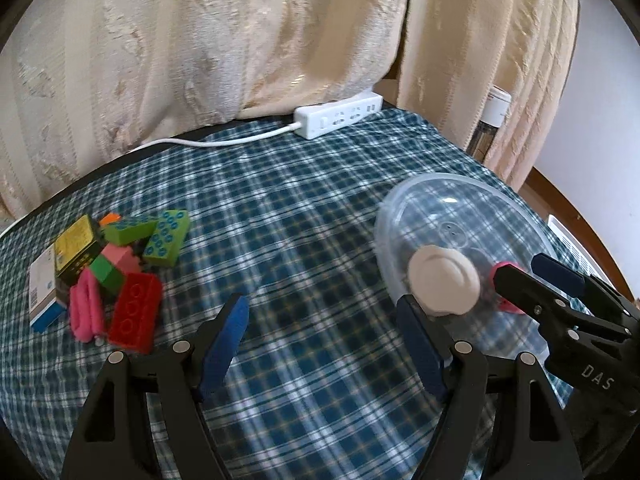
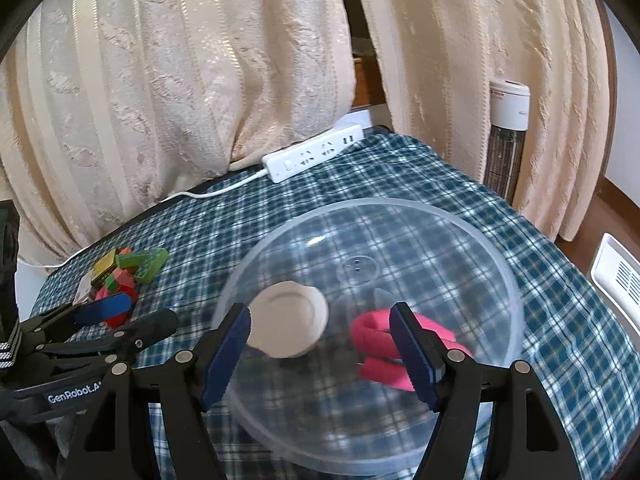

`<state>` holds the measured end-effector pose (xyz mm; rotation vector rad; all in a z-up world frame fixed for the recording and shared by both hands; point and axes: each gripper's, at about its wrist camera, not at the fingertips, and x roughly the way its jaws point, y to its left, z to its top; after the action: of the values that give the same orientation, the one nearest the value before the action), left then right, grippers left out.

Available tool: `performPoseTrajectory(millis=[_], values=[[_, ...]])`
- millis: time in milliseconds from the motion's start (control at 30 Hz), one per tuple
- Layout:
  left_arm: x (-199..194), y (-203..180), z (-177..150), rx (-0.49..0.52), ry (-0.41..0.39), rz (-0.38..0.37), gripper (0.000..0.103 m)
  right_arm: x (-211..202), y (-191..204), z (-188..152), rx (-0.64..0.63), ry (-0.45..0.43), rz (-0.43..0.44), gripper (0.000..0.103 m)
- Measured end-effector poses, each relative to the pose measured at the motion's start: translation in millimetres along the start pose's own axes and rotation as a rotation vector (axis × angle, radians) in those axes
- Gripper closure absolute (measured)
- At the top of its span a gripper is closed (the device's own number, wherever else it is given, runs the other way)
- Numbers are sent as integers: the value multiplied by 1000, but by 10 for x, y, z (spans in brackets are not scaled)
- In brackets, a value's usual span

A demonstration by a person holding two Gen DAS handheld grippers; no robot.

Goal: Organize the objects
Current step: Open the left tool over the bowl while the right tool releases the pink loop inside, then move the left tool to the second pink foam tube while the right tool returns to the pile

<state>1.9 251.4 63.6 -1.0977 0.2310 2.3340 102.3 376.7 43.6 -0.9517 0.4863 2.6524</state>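
Note:
A clear plastic bowl (image 2: 460, 240) sits on the checked tablecloth and holds a white round lid-like piece (image 2: 290, 320) and a pink rolled cloth (image 2: 376, 340). The bowl (image 1: 500, 216) also shows in the left wrist view with the white piece (image 1: 442, 286). My right gripper (image 2: 320, 356) is open above the bowl's near side, empty. My left gripper (image 1: 320, 344) is open and empty over bare cloth, left of the bowl. A pile of toy bricks (image 1: 132, 276), a pink cloth (image 1: 86, 308) and small boxes (image 1: 76, 248) lies at the left.
A white power strip (image 1: 340, 116) with its cord lies at the table's back edge under cream curtains (image 1: 200, 40). A tower heater (image 2: 506, 140) stands beyond the table's right side. The table edge drops off at the right.

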Motion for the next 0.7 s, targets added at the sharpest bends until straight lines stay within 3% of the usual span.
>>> performPoseTrajectory(millis=[333, 700], values=[[-110, 451, -50, -64, -5, 71, 26, 15, 291, 29, -44, 4, 30, 26], [-211, 1228, -157, -197, -8, 183, 26, 161, 769, 42, -124, 49, 105, 26]])
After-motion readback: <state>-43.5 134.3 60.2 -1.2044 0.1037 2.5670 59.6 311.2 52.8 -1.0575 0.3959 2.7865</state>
